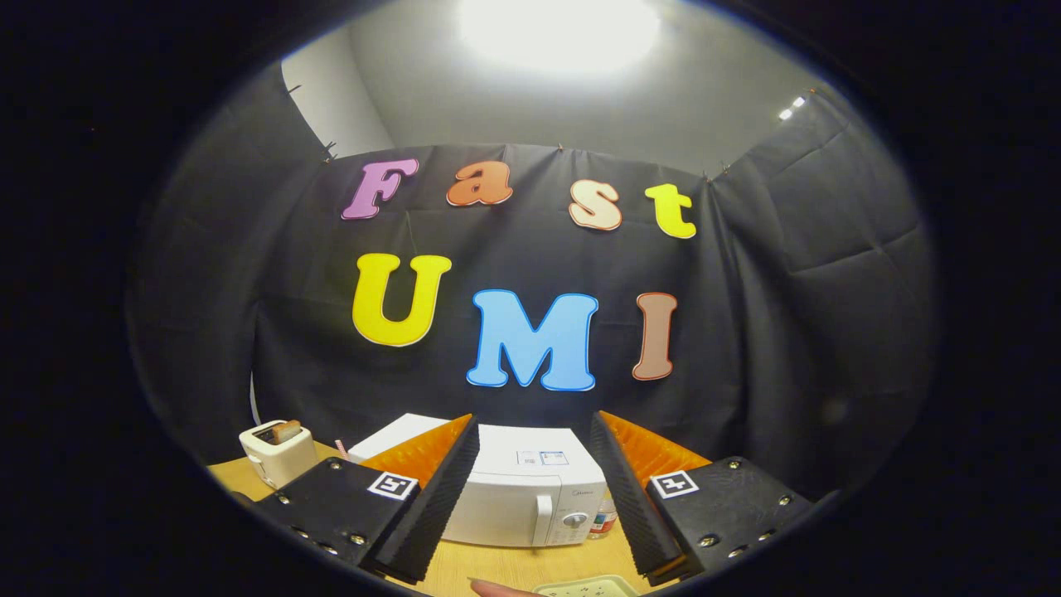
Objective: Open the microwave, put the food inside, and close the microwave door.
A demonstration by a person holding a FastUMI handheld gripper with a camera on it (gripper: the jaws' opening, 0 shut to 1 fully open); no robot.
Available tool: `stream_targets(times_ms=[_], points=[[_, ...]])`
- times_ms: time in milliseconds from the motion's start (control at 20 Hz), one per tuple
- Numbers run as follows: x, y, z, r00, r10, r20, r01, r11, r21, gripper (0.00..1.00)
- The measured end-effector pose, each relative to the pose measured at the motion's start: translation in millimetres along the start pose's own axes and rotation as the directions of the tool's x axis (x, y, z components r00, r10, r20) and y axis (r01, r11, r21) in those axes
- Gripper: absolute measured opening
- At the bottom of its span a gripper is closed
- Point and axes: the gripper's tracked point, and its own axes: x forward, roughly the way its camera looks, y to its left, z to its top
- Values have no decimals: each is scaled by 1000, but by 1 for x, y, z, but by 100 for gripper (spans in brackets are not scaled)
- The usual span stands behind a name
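Gripper (535, 489) fingers stand spread wide and hold nothing, raised above the wooden table (497, 564) and aimed at the far wall.

Between and beyond the fingers sits the microwave (530, 493), a white box at the far side of the table against the black cloth. Its long axis runs left to right across the scene. Its front faces the near side, toward the gripper, with the door shut. The upright handle (544, 518) stands right of the door, and just right of that is the control panel with a round dial (574, 520). I judge the door would swing from a hinge on the left, though no hinge can be made out.

Left of the microwave stands a small white toaster (278, 452). At the near edge, just ahead of the right finger, lies a pale tray (593, 589), probably the food dish; its contents are too cut off to tell. A fingertip (497, 589) shows beside it.

By my reading the task has not started: the opening step is in hand. Next, the gripper should drop and go forward, close on the handle, then pull it near and leftward.
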Motion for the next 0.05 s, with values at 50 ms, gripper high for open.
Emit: stream_targets(times_ms=[50], points=[[1, 2, 0, 1000, 6, -3, -6, 1000, -1, 87]])
